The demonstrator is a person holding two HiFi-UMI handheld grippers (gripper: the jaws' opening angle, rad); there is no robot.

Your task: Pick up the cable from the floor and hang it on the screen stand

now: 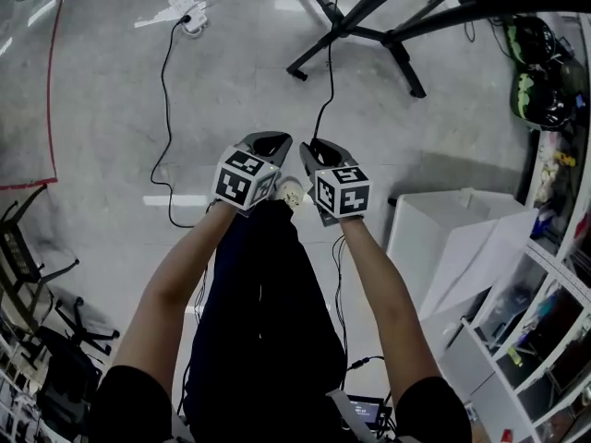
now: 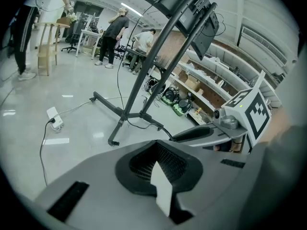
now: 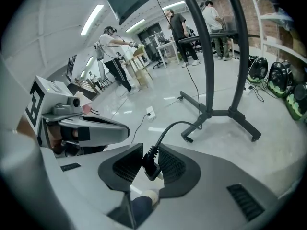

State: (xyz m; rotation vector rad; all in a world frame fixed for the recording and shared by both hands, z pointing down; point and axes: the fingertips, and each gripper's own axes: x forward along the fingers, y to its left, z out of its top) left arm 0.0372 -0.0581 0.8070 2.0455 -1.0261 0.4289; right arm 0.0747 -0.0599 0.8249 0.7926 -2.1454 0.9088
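- The right gripper (image 3: 149, 158) has its jaws clamped on the plug (image 3: 150, 166) of the black cable (image 3: 165, 131), pads pressing from both sides.
- From the plug the cable arcs up and away. In the head view it runs across the floor (image 1: 443, 137) to the base of the stand (image 1: 355, 26).
- The left gripper (image 2: 156, 146) has its jaws together with nothing between them.
- Both grippers are held side by side, close together, above the floor in front of the stand.
- A power strip (image 1: 180, 9) lies apart on the floor with its own cord.
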